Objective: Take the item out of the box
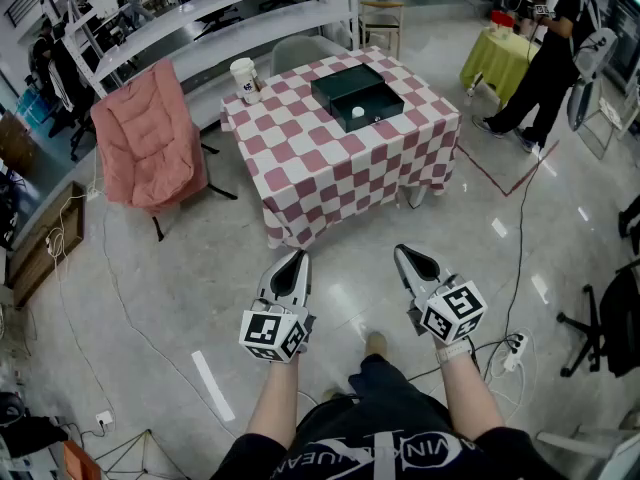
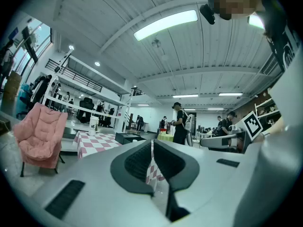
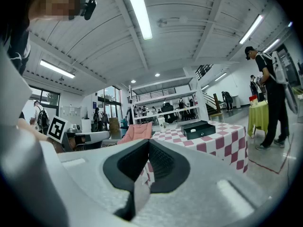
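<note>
A dark green open box (image 1: 356,94) stands on a table with a red-and-white checked cloth (image 1: 330,163), well ahead of me. A small white round item (image 1: 358,113) lies inside it. The box (image 3: 200,128) and the white item (image 3: 193,130) also show in the right gripper view. In the left gripper view the box (image 2: 128,137) is far off. My left gripper (image 1: 293,260) and right gripper (image 1: 406,254) hang side by side over the floor, well short of the table. Both are shut with nothing between their pads.
A paper cup (image 1: 245,79) stands at the table's far left corner. A pink folding chair (image 1: 150,133) sits left of the table. A person (image 1: 548,63) stands by a yellow-green table (image 1: 497,56) at the right. Cables and a power strip (image 1: 515,344) lie on the floor.
</note>
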Demonstrator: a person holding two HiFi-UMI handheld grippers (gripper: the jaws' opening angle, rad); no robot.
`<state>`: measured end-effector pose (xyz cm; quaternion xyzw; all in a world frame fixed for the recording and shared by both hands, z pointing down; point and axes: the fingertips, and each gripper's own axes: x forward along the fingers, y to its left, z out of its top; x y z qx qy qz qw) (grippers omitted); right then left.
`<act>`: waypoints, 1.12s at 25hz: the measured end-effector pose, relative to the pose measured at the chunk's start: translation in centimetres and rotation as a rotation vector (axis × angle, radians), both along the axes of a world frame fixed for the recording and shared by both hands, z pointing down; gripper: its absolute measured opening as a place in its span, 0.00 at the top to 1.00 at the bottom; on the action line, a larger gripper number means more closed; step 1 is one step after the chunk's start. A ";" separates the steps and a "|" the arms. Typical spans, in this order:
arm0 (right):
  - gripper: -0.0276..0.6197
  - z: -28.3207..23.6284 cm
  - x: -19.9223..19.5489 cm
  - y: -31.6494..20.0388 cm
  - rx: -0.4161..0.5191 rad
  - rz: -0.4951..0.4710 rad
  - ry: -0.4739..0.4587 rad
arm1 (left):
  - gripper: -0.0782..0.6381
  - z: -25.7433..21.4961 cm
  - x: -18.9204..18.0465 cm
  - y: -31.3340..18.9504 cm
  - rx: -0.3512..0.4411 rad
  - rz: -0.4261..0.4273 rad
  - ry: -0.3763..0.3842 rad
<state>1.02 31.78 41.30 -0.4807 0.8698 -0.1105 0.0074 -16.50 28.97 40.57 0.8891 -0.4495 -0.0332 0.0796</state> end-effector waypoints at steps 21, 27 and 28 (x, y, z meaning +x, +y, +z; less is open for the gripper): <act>0.95 0.4 5.7 -12.0 0.003 -0.090 -0.019 | 0.86 0.1 5.1 -11.2 0.013 -0.108 0.001; 0.95 1.6 6.9 -13.8 -0.025 -0.080 -0.048 | 0.86 1.4 5.8 -12.7 -0.021 -0.119 -0.007; 0.95 1.8 6.9 -14.2 -0.030 -0.079 -0.050 | 0.86 1.5 5.9 -13.1 -0.024 -0.118 -0.009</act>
